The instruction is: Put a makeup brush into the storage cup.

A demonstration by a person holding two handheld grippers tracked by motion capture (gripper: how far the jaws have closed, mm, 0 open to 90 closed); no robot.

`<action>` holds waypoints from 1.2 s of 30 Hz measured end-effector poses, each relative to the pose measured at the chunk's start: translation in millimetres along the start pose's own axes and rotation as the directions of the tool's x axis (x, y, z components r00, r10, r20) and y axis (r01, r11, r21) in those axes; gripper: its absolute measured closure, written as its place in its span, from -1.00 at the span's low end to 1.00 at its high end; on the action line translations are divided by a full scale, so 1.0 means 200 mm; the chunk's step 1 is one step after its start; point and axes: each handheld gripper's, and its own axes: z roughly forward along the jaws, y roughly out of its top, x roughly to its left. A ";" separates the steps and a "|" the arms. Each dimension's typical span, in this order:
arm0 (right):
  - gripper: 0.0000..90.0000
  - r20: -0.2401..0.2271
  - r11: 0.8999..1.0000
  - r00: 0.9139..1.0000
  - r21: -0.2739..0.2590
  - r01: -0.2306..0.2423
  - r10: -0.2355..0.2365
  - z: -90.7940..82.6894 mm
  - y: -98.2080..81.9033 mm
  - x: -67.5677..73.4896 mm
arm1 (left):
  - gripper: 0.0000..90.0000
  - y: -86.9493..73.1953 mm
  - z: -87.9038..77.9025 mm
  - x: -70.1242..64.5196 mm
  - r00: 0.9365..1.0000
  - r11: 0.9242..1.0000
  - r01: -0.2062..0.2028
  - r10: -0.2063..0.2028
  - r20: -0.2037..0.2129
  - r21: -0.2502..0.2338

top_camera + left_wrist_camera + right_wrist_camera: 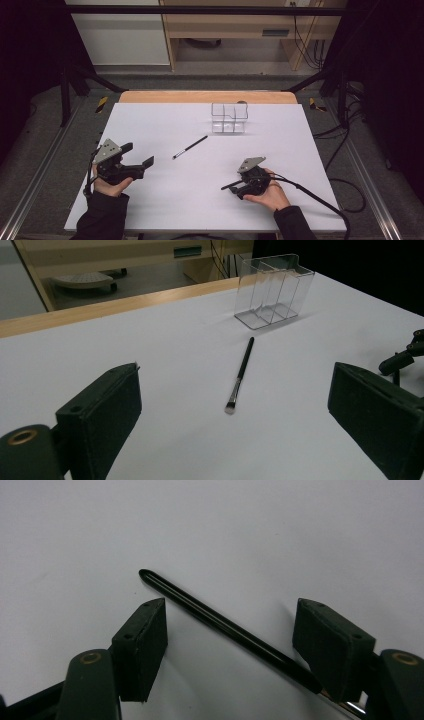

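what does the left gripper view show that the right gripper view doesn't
Left gripper view: a clear plastic compartment box at the far edge, and a thin black-handled brush with a silver ferrule lying loose ahead of the left gripper.
Right gripper view: a second slender black brush handle lying between the jaws of the right gripper, not clamped.
Both: the white tabletop and a pair of black jaws standing open.

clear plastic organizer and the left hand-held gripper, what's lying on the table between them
A thin black makeup brush lies alone on the white tabletop between the clear compartmented organizer and the left hand-held gripper, plain in the left gripper view.
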 end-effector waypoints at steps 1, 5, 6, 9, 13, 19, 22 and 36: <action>-0.31 -0.001 1.000 1.000 -0.001 -0.001 0.001 0.00 0.00 0.00 | -0.85 0.00 0.00 0.00 1.000 1.000 -0.001 0.001 0.001 0.001; -0.17 0.007 1.000 1.000 0.000 -0.011 0.011 -0.01 0.00 0.00 | -0.85 0.00 0.00 0.00 1.000 1.000 -0.002 0.002 0.002 0.003; -0.14 0.008 1.000 1.000 0.002 -0.013 0.013 -0.01 0.00 0.00 | -0.85 0.00 0.00 0.00 1.000 1.000 -0.002 0.002 0.002 0.003; -0.04 0.005 1.000 1.000 0.004 -0.016 0.016 -0.01 0.00 0.00 | -0.85 0.00 0.00 0.00 1.000 1.000 -0.004 0.004 0.002 0.003; 0.08 0.004 1.000 1.000 0.018 -0.023 0.023 -0.02 0.00 0.00 | -0.85 0.00 0.00 0.00 1.000 1.000 -0.003 0.003 0.002 0.004; 0.25 0.008 1.000 1.000 0.022 -0.011 0.011 -0.03 0.00 -0.01 | -0.85 0.00 0.00 0.00 1.000 1.000 -0.005 0.005 0.002 0.005; 0.31 0.012 1.000 1.000 0.031 -0.006 0.006 -0.03 0.00 -0.01 | -0.85 0.00 0.01 -0.01 1.000 1.000 -0.003 0.003 0.002 0.007; 0.49 -0.005 0.999 1.000 0.045 0.006 -0.006 -0.05 0.00 -0.01 | -0.85 0.00 0.01 -0.01 1.000 1.000 -0.004 0.004 0.004 0.007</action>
